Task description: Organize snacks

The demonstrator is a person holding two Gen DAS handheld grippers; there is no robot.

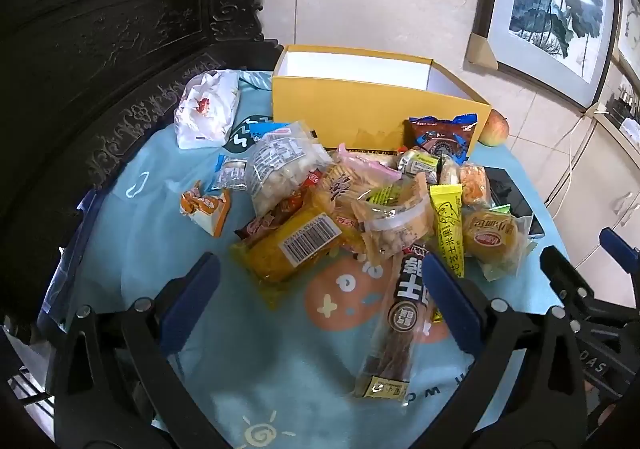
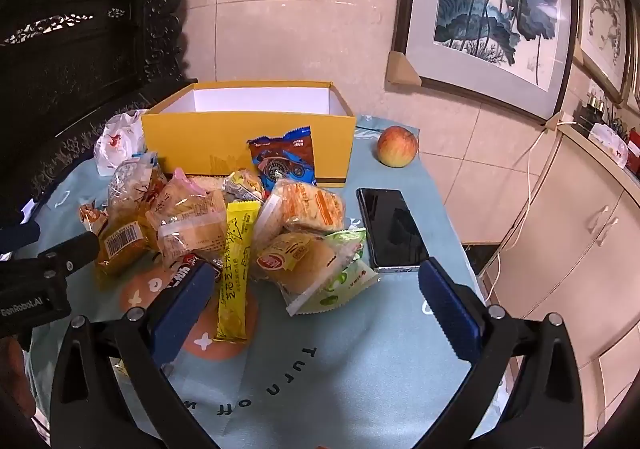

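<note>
A pile of wrapped snacks (image 1: 348, 205) lies on a light blue tablecloth in front of an open, empty yellow box (image 1: 360, 105), also in the right wrist view (image 2: 248, 137). My left gripper (image 1: 320, 285) is open and empty, just short of a yellow barcoded pack (image 1: 292, 245) and a long dark sausage stick (image 1: 400, 325). My right gripper (image 2: 316, 289) is open and empty, with a round bun pack (image 2: 304, 257) and a yellow stick pack (image 2: 234, 269) between its fingers' line. A blue cookie bag (image 2: 284, 157) leans on the box.
A black phone (image 2: 390, 229) lies right of the pile and an apple (image 2: 397, 147) sits beyond it. A white plastic bag (image 1: 206, 109) lies left of the box. Dark carved furniture stands at left; framed paintings lean on the wall at right.
</note>
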